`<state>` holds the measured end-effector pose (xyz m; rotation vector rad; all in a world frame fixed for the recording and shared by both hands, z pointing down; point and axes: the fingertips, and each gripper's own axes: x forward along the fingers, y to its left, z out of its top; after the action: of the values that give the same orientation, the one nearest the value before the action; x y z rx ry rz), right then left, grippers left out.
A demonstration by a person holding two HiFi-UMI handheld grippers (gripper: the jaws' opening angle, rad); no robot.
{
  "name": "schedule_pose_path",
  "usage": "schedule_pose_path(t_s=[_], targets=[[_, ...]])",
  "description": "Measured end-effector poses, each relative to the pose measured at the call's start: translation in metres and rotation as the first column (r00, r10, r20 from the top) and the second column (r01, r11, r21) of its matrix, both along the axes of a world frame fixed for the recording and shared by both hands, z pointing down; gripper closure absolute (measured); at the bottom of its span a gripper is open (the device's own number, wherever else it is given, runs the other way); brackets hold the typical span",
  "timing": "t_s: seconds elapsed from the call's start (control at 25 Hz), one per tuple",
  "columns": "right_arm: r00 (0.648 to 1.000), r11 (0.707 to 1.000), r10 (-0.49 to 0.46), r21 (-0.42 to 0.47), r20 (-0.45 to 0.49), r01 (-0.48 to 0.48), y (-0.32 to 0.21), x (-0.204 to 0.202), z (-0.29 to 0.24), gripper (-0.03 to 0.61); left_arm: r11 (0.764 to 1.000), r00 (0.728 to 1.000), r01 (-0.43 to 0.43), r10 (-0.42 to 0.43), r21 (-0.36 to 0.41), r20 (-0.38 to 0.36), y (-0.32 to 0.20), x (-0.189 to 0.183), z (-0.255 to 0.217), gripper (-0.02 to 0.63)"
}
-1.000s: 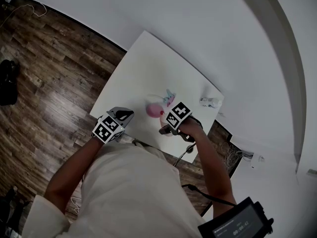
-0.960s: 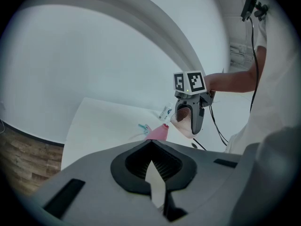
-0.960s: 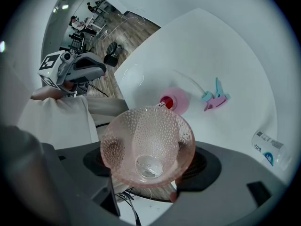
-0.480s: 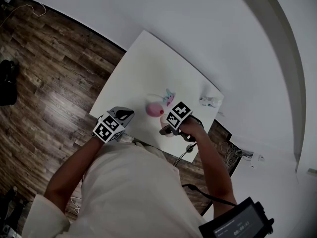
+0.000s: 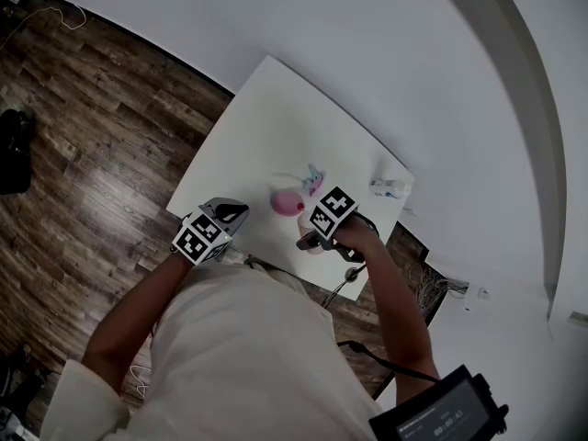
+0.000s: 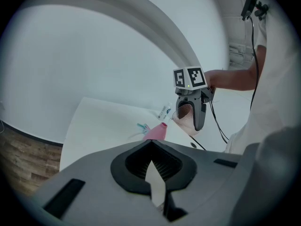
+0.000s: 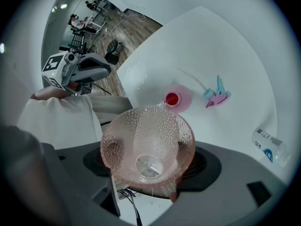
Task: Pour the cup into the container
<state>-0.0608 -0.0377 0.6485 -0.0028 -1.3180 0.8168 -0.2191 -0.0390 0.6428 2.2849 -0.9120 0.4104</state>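
I am gripping the dimpled clear cup in the right tongs, which are clamped across its wall. I am tipping it on its side so its rim comes down to the red mouth of the pink bottle. That mouth is narrow, so I judge the lip has to sit right at it for anything to go in and not onto the bench. Looking down the cup I am seeing straight to its clear base, and I cannot make out any stream or liquid left inside.

The left tongs are closed on nothing. I am resting them low at the near left edge of the bench, well apart from the bottle and out of the pour's way.

The pink bottle is standing upright on the bench toward its near side, just in front of the right tongs. Its teal and pink spray head is lying off on the bench just beyond it, with the dip tube trailing, which is why the mouth is open to pour into. A small clear bottle is lying on its side near the right edge, apart from the rest.

The bench is plain white and otherwise bare around the work. It is standing on a dark wood-plank floor and against a white wall, with cables lying on the floor by its right end
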Motion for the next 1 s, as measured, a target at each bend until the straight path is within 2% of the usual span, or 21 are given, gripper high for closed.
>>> schedule_pose_path(t_s=[1.0], targets=[[1.000,1.000,-0.011,-0.019,-0.024,0.011,-0.0082,0.0011,-0.0047,0.192,1.000,1.000,0.012,-0.012,-0.007,-0.001,0.0029,-0.0025,0.0041,0.604]])
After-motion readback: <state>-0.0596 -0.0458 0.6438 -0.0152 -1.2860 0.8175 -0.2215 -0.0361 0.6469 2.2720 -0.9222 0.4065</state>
